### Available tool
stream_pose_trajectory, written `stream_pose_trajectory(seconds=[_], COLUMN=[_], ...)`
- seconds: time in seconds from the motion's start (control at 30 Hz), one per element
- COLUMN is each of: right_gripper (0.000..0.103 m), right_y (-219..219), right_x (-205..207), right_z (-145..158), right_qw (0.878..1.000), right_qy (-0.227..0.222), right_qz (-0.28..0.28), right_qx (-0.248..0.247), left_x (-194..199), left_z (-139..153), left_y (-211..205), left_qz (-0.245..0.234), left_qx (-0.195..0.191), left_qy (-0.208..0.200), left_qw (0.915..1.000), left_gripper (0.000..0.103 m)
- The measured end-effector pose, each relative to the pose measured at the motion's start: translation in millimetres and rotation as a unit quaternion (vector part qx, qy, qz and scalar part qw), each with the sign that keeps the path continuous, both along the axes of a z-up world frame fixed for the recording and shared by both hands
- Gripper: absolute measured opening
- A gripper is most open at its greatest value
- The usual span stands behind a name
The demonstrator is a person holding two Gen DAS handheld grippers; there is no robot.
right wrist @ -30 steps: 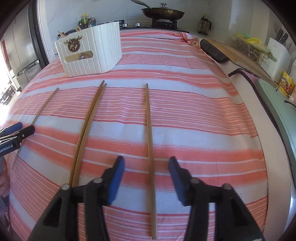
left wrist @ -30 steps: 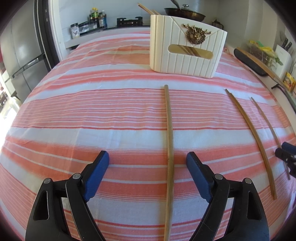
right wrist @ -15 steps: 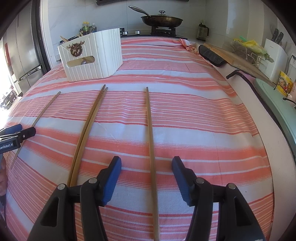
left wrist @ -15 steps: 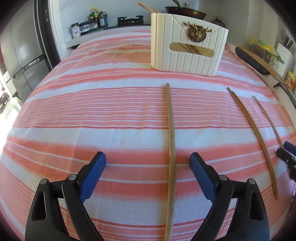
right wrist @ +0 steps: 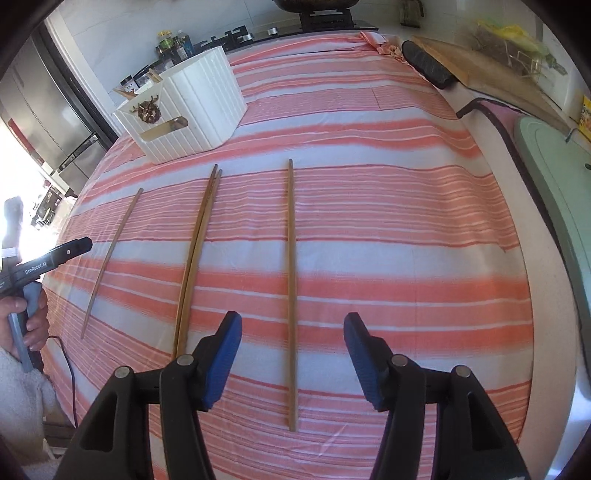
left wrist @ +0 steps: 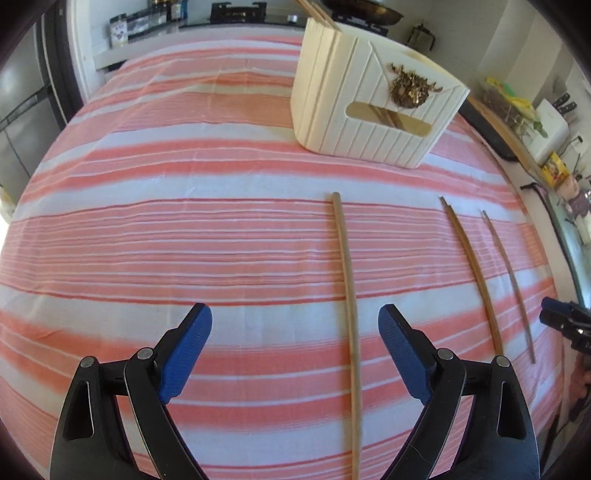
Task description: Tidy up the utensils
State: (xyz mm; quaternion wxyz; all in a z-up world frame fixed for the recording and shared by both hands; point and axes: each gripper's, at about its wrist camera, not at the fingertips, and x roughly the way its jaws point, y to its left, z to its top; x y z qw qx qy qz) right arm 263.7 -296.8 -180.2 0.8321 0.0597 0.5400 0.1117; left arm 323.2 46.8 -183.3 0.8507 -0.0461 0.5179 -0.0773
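Several long wooden chopsticks lie on a pink-and-white striped cloth. My left gripper is open, and one chopstick runs between its fingers near the right one. My right gripper is open around another chopstick. A pair of chopsticks lies to its left, and a thin single one lies further left. The white ribbed utensil box stands at the back with chopsticks inside; it also shows in the right wrist view. Both grippers hold nothing.
The left gripper shows at the left edge of the right wrist view. A stove with a pan is behind the box. A wooden board and a dark roll lie at the far right. A pale green lid sits past the cloth's right edge.
Both grippers have risen and tilted, so the cloth looks further off. The left gripper shifted left, so its chopstick now lies nearer the right finger. All chopsticks stay in place.
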Motion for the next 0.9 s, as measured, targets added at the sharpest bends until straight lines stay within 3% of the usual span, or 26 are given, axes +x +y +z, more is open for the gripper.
stream_pose_trajectory(seconds=[0.13,0.33,0.4,0.43,0.47,0.5,0.53,0.67,0.9], right_gripper=[0.059,0.058,0.049,0.031,0.011,0.006,0.006,0.006,0.006], right_y=[12,42,50,52,52,51,49,40,31], right_x=[31,92,108,115,120,125,127,119,60], right_z=[-2,-25,-29,-29,-28,-27,-27,-9,74], right_qw=[1.0,0.996,0.995,0.993,0.993,0.994,0.996,0.998,0.989], right_qy=[0.002,0.007,0.001,-0.005,-0.007,-0.002,0.003,-0.027,-0.138], right_qz=[0.018,0.042,0.043,0.04,0.035,0.032,0.025,0.008,0.022], right_qx=[-0.024,-0.072,-0.094,-0.107,-0.111,-0.102,-0.091,-0.05,0.039], left_x=[21,43,44,44,43,42,42,32,-14], left_z=[-10,-13,-12,-10,-9,-8,-7,4,73], left_y=[-20,-41,-46,-48,-49,-50,-51,-43,-28], left_qz=[-0.026,-0.036,-0.044,-0.047,-0.048,-0.05,-0.052,-0.034,-0.038], left_qx=[0.053,0.089,0.088,0.083,0.083,0.084,0.08,0.062,0.001], left_qy=[0.015,0.028,0.023,0.019,0.016,0.012,0.011,-0.01,-0.092], left_qw=[0.9982,0.995,0.9949,0.9952,0.9952,0.9952,0.9954,0.9975,0.9951], left_gripper=[0.091,0.075,0.057,0.051,0.035,0.012,0.008,0.005,0.005])
